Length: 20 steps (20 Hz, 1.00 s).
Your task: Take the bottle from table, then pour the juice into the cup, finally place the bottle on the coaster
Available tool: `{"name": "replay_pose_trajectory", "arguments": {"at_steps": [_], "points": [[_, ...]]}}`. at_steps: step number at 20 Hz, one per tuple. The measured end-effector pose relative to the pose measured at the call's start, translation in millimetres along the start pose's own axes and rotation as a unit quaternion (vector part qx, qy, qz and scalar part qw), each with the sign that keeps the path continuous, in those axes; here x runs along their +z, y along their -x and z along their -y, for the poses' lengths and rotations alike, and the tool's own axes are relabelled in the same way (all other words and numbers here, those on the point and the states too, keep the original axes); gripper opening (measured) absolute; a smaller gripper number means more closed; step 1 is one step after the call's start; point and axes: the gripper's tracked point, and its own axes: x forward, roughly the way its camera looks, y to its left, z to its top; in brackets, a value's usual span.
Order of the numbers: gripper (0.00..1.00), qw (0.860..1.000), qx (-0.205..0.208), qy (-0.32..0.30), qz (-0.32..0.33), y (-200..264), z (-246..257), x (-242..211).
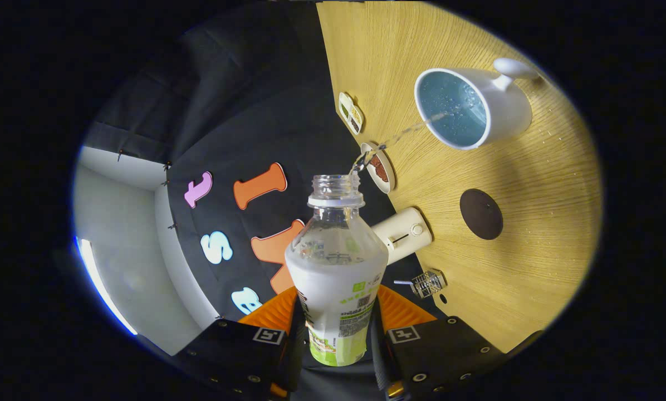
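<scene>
The gripper has both fingers squeezed tight on the bottle, tipped so a thin stream of juice runs into the white cup, and the dark round coaster beside it waits.

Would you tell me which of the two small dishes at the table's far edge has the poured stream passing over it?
The round white dish holding brown contents, nearest the bottle mouth; the other holds several compartments.
</scene>
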Motion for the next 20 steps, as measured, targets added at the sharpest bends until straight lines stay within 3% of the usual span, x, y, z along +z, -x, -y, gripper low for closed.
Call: {"name": "replay_pose_trajectory", "arguments": {"at_steps": [20], "points": [[0.53,0.998,0.024,-0.065,0.014,0.6,-20.5,13.0]]}}
